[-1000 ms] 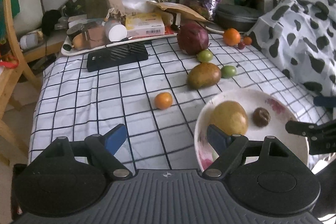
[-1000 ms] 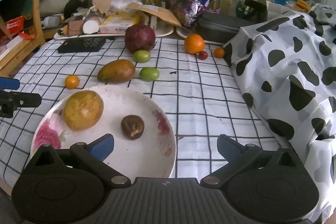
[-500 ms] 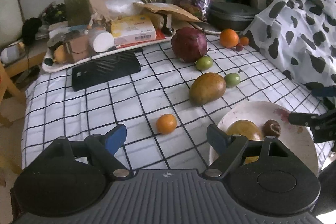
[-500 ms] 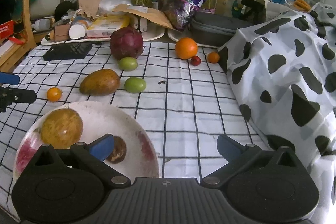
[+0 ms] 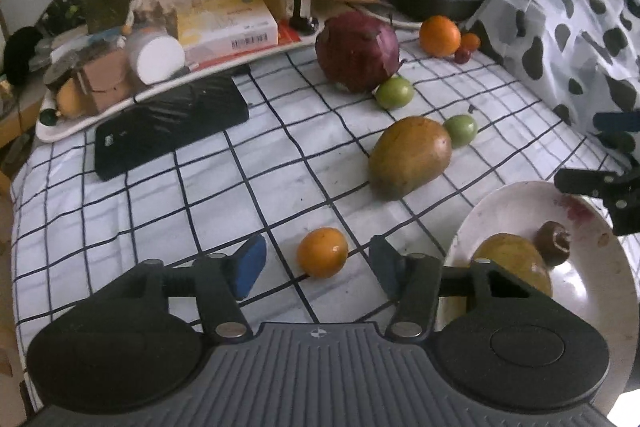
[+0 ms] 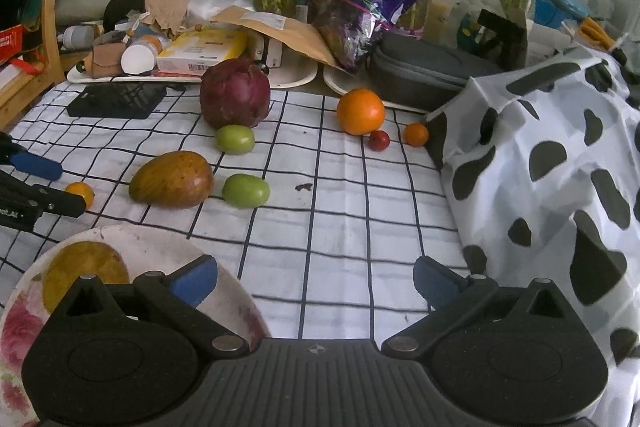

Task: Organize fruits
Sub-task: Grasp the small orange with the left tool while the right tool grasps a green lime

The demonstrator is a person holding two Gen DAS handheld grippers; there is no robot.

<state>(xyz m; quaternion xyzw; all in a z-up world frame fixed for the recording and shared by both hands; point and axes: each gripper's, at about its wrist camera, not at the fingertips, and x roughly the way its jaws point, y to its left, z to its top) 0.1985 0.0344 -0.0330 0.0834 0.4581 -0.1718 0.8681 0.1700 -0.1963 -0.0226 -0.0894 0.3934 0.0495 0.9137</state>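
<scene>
My left gripper (image 5: 318, 265) is open, its blue pads on either side of a small orange fruit (image 5: 322, 257) lying on the checked cloth. A white flowered plate (image 5: 600, 291) at the lower right holds a yellow fruit (image 5: 516, 255) and a small brown fruit (image 5: 554, 237). A brown mango (image 5: 410, 157), two green fruits (image 5: 394, 91) (image 5: 461, 129), a dark red fruit (image 5: 356, 53) and an orange (image 5: 439, 35) lie farther back. My right gripper (image 6: 316, 279) is open and empty above the cloth, beside the plate (image 6: 24, 311).
A black phone (image 5: 168, 125) lies on the cloth at the left. A cluttered white tray (image 5: 60, 129) with boxes stands behind it. A cow-print cloth (image 6: 560, 167) is heaped on the right. Plant vases, a purple bag and a grey case line the back.
Both grippers have moved forward over the table. The small orange fruit now sits between my left gripper's open fingers. The plate has slid toward the lower edge of both views.
</scene>
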